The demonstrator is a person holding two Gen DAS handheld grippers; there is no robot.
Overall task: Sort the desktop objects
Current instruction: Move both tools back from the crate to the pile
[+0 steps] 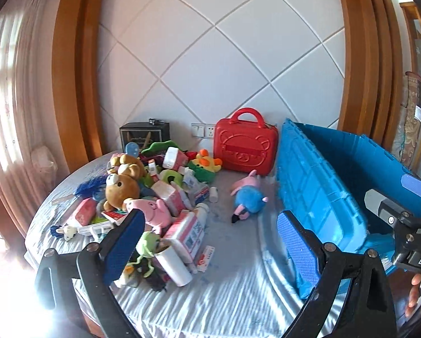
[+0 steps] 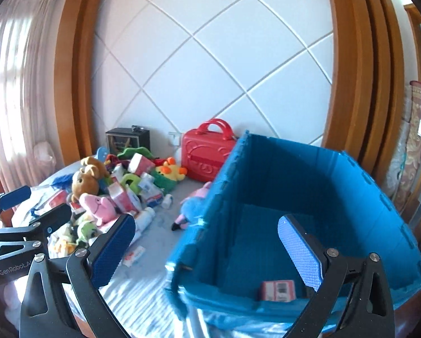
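Both my grippers, left [image 1: 210,242] and right [image 2: 207,250], are spread wide and empty, toy pile [image 1: 142,194] left, blue crate [image 2: 309,197] right, red case [image 1: 245,143] behind.

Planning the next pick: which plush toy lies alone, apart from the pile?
The blue-bodied pig plush with the pink head, lying by itself between the toy pile and the blue crate.

White diamond-panelled wall [image 1: 210,64], wooden frame [image 1: 75,70], sunlit curtain [image 1: 16,84] at left.
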